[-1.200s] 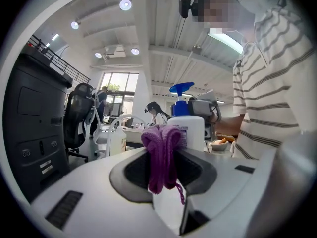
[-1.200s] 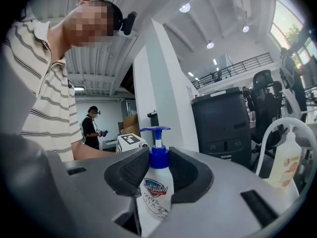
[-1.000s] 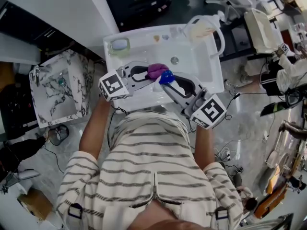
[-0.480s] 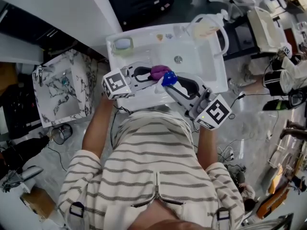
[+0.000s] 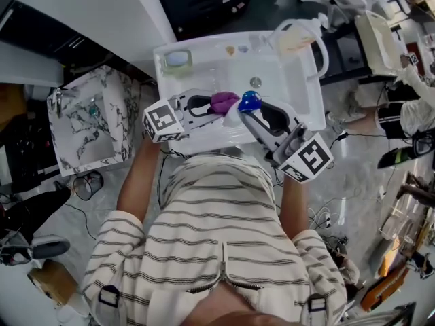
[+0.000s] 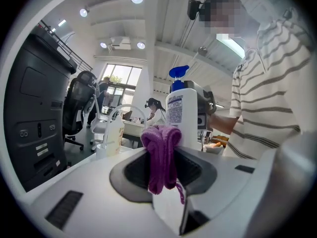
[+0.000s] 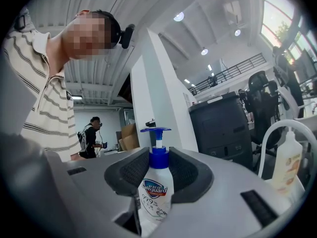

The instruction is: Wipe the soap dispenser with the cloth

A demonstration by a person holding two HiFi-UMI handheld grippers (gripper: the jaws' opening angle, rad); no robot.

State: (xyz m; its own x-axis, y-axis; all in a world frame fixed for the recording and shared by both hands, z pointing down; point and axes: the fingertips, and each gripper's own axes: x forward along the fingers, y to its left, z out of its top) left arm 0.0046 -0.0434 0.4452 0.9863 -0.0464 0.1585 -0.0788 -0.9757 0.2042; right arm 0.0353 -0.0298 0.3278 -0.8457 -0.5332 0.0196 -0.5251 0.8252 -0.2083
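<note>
My left tongs (image 5: 216, 106) pinch the cloth (image 5: 223, 101) beside the soap dispenser (image 7: 154, 192), clamped in my right tongs (image 5: 246, 114) above the front of the sink (image 5: 302, 97)

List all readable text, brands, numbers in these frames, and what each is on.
"Safeguard": front label of the soap dispenser, right gripper view.
"99": starts the line beneath; the rest is too small.
The soap dispenser's back label, left gripper view: too blurred.
Pump bottle by the sink: label unreadable.
Marker cubes: patterns only, no text.
</note>
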